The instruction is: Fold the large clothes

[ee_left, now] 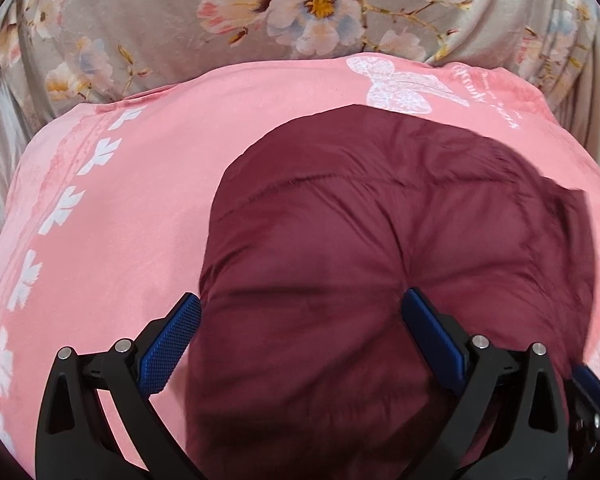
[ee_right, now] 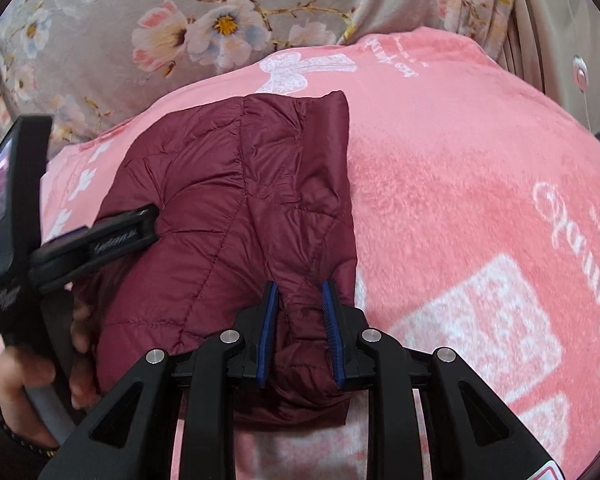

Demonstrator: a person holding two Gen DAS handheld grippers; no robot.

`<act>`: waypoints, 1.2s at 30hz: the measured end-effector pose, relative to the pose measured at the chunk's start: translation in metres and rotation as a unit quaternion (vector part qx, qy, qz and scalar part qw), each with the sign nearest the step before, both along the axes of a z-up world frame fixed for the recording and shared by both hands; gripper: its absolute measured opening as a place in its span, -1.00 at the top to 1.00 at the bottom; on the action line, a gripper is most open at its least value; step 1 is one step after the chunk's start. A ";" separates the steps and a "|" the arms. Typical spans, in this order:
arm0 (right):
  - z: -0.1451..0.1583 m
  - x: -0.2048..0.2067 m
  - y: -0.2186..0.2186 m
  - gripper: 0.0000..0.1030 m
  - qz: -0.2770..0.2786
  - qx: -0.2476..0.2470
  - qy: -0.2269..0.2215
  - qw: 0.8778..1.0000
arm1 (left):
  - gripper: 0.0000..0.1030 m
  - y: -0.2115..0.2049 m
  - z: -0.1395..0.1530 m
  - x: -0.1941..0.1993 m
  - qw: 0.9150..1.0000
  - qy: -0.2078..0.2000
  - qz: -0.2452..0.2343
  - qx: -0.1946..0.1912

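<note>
Meanwhile: right gripper (ee_right: pixel 300 312) narrowly pinches maroon puffer jacket (ee_right: pixel 235 208) | left gripper (ee_left: pixel 300 312) wide, straddling it | slick fabric could slip, undoing fold.

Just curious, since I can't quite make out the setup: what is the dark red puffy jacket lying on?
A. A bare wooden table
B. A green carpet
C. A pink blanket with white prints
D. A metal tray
C: the jacket lies folded on a pink blanket with white prints, and a grey flowered cloth shows beyond it.
</note>
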State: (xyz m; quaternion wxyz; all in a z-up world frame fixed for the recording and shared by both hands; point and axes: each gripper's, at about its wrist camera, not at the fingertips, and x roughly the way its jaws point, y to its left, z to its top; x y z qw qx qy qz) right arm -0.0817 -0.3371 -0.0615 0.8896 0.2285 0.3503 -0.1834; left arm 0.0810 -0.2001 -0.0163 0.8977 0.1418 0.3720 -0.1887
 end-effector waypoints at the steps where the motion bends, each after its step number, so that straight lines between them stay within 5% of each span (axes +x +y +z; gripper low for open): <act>1: 0.002 -0.001 0.001 0.59 0.001 0.000 0.000 1.000 | -0.91 0.002 0.002 -0.005 1.000 -0.002 -0.003 0.003; 13: -0.010 0.000 0.019 0.57 0.018 -0.069 0.023 0.997 | -0.91 0.016 -0.006 -0.023 1.000 0.014 0.000 0.004; 17: -0.005 -0.002 0.015 0.56 0.015 -0.041 0.021 0.999 | -0.91 0.016 -0.005 -0.023 1.000 0.016 -0.002 0.010; 22: 0.032 -0.002 -0.024 0.56 -0.017 0.006 -0.048 0.999 | -0.91 0.017 0.017 -0.008 1.000 0.013 0.000 0.000; 29: 0.040 0.056 -0.083 0.67 -0.074 0.059 -0.048 0.994 | -0.91 -0.012 0.064 0.050 0.999 -0.041 0.019 -0.013; 36: 0.004 0.102 -0.100 0.88 -0.093 0.060 0.004 0.994 | -0.91 -0.041 0.020 0.104 0.999 0.003 0.043 0.017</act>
